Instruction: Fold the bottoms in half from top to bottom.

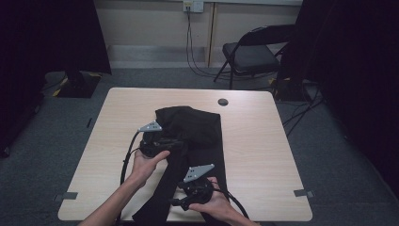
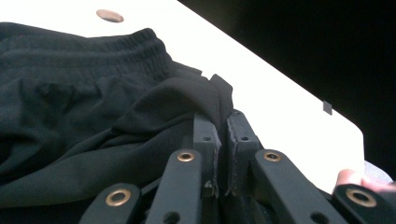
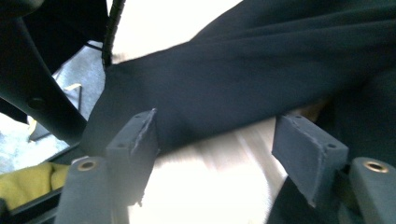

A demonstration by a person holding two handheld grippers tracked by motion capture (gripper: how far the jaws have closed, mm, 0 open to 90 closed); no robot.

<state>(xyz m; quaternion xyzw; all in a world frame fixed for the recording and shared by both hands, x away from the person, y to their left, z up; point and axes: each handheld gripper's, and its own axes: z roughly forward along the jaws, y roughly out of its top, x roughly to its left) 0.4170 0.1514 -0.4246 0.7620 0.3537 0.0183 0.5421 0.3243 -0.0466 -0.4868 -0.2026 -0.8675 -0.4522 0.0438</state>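
Black trousers [image 1: 190, 141] lie lengthwise down the table [image 1: 263, 141], waistband at the far end. Left gripper [image 1: 162, 143] pinches a fold mid-garment. Right gripper [image 3: 224, 154], jaws spread (nothing between), sits beside the near leg, which lies just ahead of it.

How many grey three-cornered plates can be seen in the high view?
2. One plate tops the left gripper over the black garment; the other plate tops the right gripper near the table's near edge.
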